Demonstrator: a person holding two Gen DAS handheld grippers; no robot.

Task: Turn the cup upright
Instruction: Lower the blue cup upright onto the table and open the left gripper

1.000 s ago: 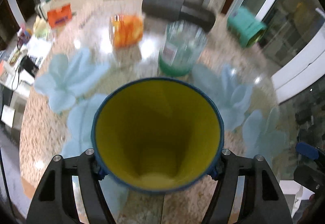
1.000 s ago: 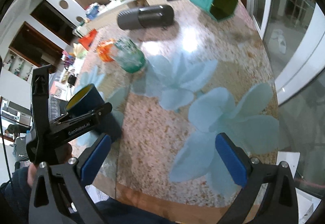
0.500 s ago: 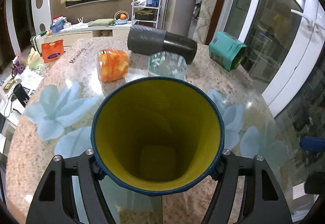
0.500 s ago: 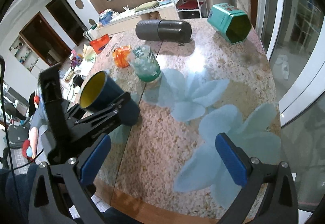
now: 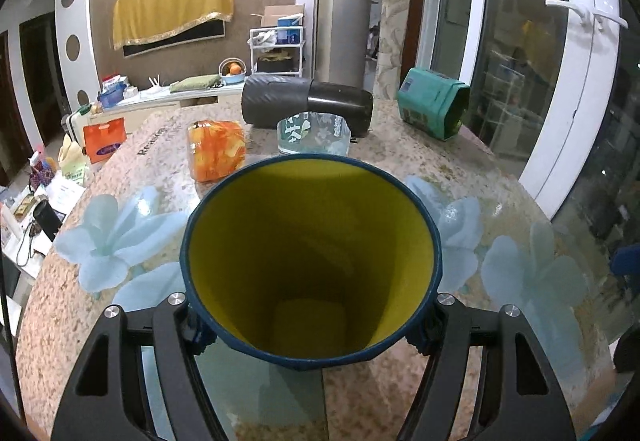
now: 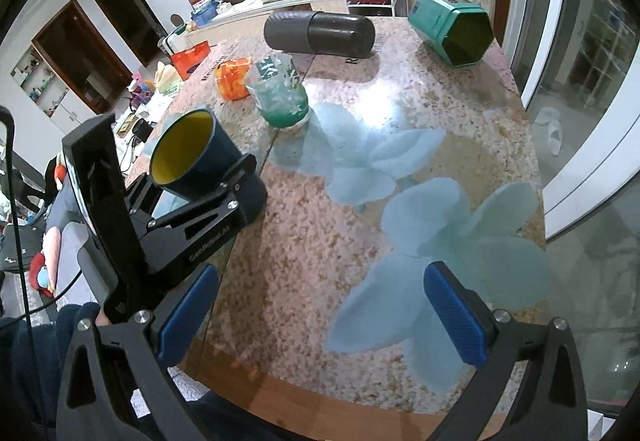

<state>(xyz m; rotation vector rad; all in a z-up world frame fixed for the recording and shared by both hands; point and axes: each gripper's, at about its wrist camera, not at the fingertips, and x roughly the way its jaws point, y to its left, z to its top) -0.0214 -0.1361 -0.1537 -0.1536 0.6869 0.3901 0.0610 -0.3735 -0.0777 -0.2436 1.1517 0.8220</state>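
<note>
Your left tool point(image 6: 224, 183) clenched on cup point(image 6: 192, 155); cup tipped up since second ago, mouth now angled upward, base just above bench point(image 6: 400, 105). Right tool point(image 6: 320, 315) released, empty. Finish rotation, set down.

The left gripper point(image 6: 236, 197) has tipped the cup point(image 6: 200, 157) further upward.
</note>
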